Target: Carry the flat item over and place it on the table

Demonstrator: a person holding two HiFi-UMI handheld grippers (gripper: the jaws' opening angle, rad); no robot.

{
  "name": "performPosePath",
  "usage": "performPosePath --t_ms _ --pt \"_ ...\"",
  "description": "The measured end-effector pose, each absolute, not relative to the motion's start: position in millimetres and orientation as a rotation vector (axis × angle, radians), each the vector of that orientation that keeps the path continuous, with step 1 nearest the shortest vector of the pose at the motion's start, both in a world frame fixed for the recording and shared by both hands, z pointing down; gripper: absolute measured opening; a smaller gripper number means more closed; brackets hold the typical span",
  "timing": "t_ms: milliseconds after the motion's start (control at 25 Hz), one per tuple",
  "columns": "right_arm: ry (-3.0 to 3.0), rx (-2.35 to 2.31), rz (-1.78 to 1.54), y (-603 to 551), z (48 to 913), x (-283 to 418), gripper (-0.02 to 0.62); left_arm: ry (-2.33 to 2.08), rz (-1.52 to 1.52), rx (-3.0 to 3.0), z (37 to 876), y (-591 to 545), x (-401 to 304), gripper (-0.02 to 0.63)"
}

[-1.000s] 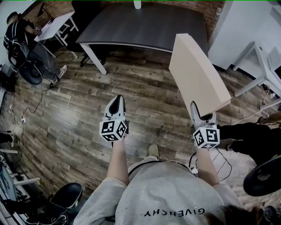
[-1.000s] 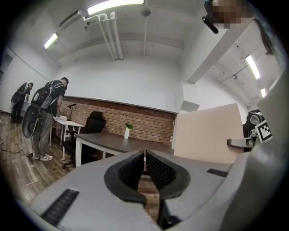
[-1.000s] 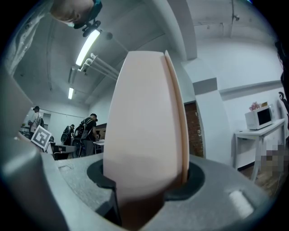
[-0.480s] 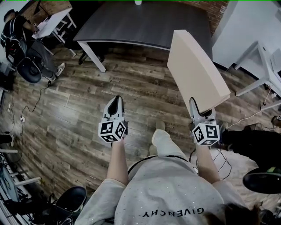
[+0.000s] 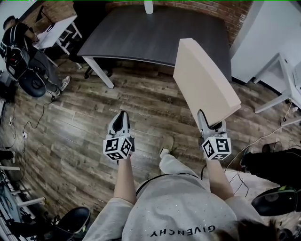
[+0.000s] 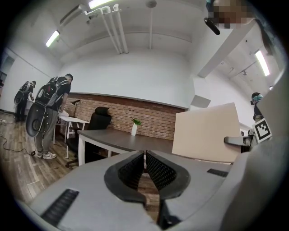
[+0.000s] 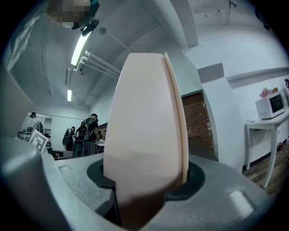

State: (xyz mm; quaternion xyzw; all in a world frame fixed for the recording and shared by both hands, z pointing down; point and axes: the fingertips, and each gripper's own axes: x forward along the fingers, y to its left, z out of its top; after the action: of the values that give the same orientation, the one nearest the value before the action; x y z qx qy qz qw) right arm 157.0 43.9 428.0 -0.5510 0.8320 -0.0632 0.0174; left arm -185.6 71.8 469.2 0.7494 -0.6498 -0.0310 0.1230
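Right gripper (image 5: 204,117) first: my fingers (image 7: 195,178) here are clamped on the flat board (image 5: 204,80), one pad on each broad face, with the jaws held fairly wide by its thickness. The board sits on its edge between them. Its near lower corner is deep in the grip, and the rest of it rises up and forward out of the fingers, away from me. From the right gripper view the pale slab fills the gap completely and towers straight ahead of the pads, with one thin edge showing along its right side. Over to the left gripper (image 5: 122,116): those fingers (image 6: 131,171) are closed, the ribbed pads meeting at the tips with only a thin slit lower down and nothing between them. From there the board is off to the right of my left fingers, well apart from them, its broad face turned my way. The two grippers are side by side, both pointing roughly level towards the dark bench (image 5: 155,33), which lies ahead of both sets of fingers with wood floor (image 5: 75,122) in between. Looking down from the head view, the board's far end overlaps the bench's near right corner, but it is up in my grip, not on the bench top. A small white vase (image 5: 148,6) stands at the bench's far edge, well beyond my left fingers.
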Motion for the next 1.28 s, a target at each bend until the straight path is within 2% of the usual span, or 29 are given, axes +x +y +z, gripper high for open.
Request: performPosePath --t_ms 1280 --pt "2.502 -1.685 -0.472 -193 470 119 0.262 -1.739 0.009 2.262 496 -171 -166 0.012"
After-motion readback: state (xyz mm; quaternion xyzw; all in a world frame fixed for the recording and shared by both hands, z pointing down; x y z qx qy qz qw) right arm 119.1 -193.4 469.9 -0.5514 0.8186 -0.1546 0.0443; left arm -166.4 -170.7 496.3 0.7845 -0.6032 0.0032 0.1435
